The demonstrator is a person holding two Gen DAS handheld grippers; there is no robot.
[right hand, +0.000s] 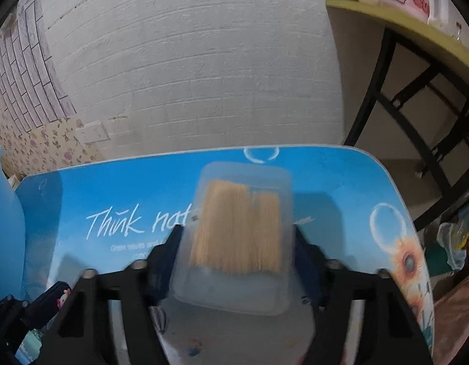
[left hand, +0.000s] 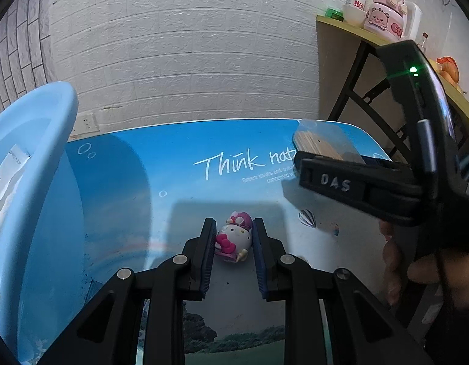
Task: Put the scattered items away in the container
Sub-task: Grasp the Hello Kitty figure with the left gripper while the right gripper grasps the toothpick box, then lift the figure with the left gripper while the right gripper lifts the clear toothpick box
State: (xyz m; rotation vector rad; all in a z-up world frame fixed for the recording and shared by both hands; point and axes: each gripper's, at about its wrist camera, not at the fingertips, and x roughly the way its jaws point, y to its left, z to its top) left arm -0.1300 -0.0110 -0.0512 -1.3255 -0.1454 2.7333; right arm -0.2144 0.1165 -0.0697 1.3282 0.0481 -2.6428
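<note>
Right gripper (right hand: 237,237) clamped on clear toothpick box (right hand: 234,237) above blue table (right hand: 341,188).
</note>
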